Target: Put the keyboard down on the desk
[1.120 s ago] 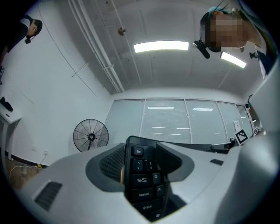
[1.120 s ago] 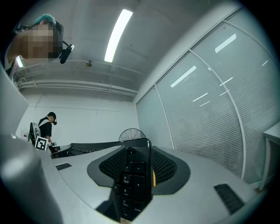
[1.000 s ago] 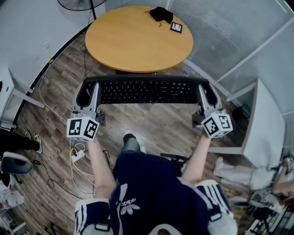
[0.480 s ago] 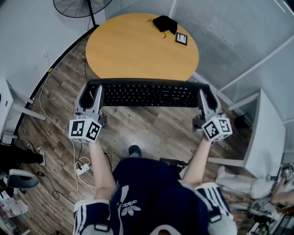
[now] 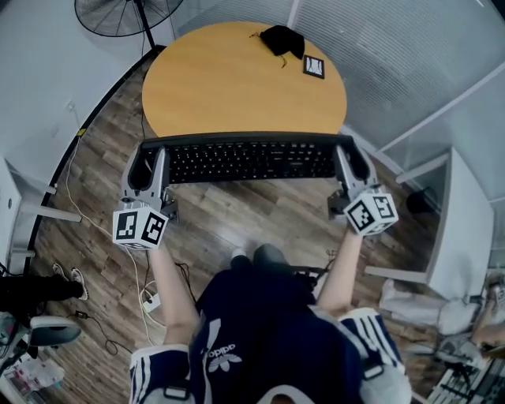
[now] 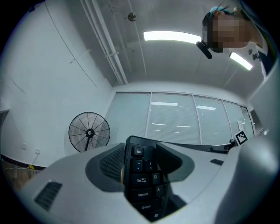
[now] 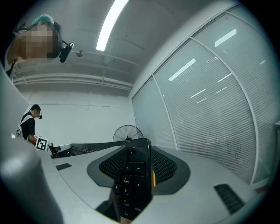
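Keyboard (image 5: 248, 159) in the air, gripped at both ends: that is how the job stands, so the putting-down itself is not yet done. The left gripper (image 5: 147, 160) has its jaws closed on the Esc end of the board, as the left gripper view shows with the key rows (image 6: 142, 175) wedged between the ribbed pads. The right gripper (image 5: 352, 158) clamps the number-pad end (image 7: 133, 175) in the same way. Neither holds anything else.

From the head view the board lies level and crosswise at the person's 12 o'clock. Its far edge runs along the near rim of the round wooden desk (image 5: 237, 79), while most of its length hangs over the plank floor (image 5: 260, 213). Whether that far edge touches the rim I cannot tell.

The desktop looks bare across its near half. Only a black pouch (image 5: 282, 39) and a small marker card (image 5: 314, 66) sit out at about 1 o'clock, well apart from the board. A fan (image 5: 118, 12) stands off at 11 o'clock.

By my reading, what remains is to carry the board forward over the wood, lower it flat, and open both sets of jaws.
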Available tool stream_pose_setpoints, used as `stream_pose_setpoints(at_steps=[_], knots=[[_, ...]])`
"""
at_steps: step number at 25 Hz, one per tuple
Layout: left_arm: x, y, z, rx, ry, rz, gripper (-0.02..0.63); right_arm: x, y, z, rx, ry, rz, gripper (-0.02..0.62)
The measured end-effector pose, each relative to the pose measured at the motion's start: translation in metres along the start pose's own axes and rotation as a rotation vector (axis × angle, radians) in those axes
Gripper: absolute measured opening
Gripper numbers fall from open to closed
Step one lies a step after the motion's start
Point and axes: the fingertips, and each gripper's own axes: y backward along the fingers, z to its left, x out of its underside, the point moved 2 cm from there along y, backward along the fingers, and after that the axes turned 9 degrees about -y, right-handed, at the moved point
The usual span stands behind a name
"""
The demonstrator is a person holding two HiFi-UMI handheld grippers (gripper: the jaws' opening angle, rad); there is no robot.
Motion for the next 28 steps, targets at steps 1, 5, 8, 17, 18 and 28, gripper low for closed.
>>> stream_pose_setpoints(at_steps=[1,5,8,17,18,28], knots=[[0.000,0.001,0.000,-0.001,0.001,0.001,0.213,-0.001,0.000,0.000,-0.003,0.000,0.004,0.160],[-0.005,0.006,0.001,-0.005,0.012,0.005,0.213,-0.009,0.002,0.010,-0.003,0.003,0.016,0.160],[-0.004,0.006,0.004,-0.005,0.015,0.001,0.213,-0.007,0.001,0.010,0.004,-0.014,0.009,0.160],[0.006,0.005,-0.003,-0.017,-0.005,-0.042,0.213,0.002,0.000,-0.001,-0.016,0.016,-0.016,0.160],[0.005,0.005,-0.003,-0.018,-0.007,-0.050,0.213,0.000,0.000,0.000,-0.018,0.017,-0.022,0.160],[0.002,0.035,-0.010,-0.023,0.036,-0.092,0.213,-0.013,0.028,0.022,-0.018,0.076,-0.038,0.160]])
